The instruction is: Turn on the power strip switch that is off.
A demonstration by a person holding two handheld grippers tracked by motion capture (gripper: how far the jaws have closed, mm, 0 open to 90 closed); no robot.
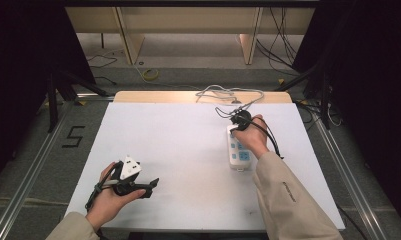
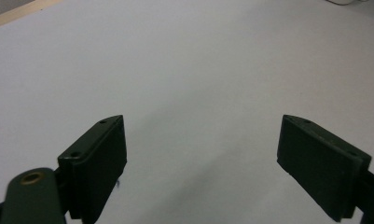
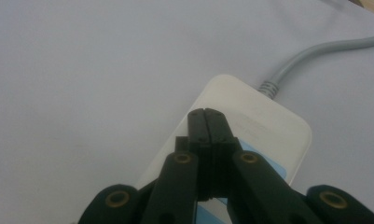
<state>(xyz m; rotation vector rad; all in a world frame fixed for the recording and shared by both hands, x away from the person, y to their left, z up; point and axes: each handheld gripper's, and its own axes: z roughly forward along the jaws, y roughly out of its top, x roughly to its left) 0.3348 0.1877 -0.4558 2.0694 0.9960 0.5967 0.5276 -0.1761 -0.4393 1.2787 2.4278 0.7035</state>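
Table (image 1: 178, 150) white, bare wood far edge; grey floor (image 1: 38, 160), cables.

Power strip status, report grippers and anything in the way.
Left gripper open over bare table. Right gripper shut, above power strip. Nothing blocking.

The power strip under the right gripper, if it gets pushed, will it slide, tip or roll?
The power strip lies flat and looks boxy, so it would probably slide rather than roll or tip. Its grey cord looks floppy and may drag or swing it. The right gripper is shut above it.
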